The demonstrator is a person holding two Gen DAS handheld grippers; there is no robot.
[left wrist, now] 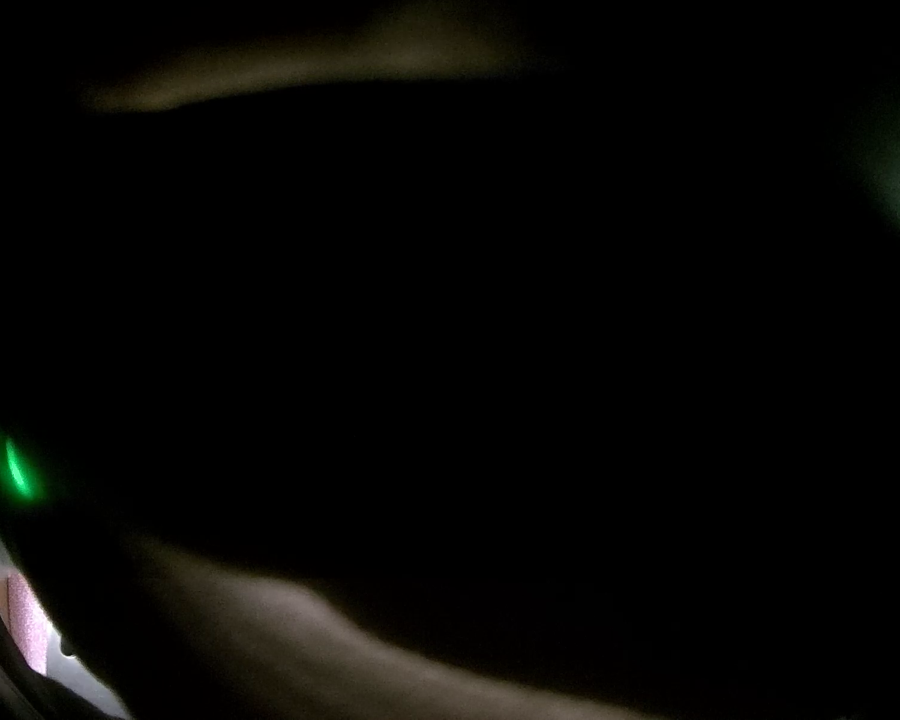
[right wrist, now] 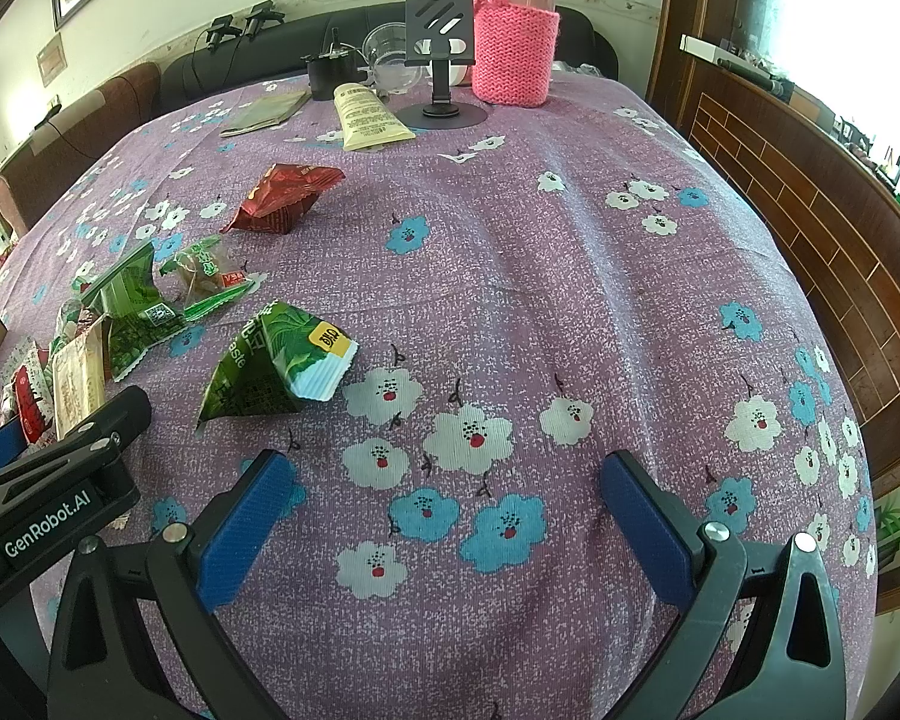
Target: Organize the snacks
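One green snack packet [right wrist: 276,363] (crumpled) — ahead-left of spread right hand-held gripper [right wrist: 450,516]

One red snack packet [right wrist: 285,197], one flask [right wrist: 519,24], one tube [right wrist: 369,117] (green packets overlap, uncounted).

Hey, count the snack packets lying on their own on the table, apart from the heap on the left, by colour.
Red packet: 1
Green packet: 1
Total: 2
The heap is too jumbled to count.
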